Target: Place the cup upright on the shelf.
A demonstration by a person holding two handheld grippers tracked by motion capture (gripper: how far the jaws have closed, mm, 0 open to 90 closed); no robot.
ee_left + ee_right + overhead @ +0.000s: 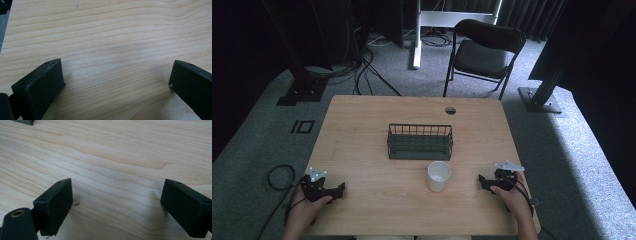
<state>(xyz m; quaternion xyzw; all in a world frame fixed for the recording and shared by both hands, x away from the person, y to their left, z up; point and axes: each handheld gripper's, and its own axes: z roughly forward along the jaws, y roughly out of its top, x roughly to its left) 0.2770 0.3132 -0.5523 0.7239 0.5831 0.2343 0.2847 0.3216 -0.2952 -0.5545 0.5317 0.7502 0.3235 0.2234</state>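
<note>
Cup (439, 175) upright, mouth up; basket (420, 142) lengthwise across

The person's left hand (304, 205) holds the left gripper (343, 189) low over the near left part of the table (377, 115), jaws spread wide with bare wood between them. The right hand (512, 197) holds the right gripper (481, 179) near the table's near right edge, its jaws also wide apart, gripping nothing. Both forearms enter from the near edge of the table.
</note>
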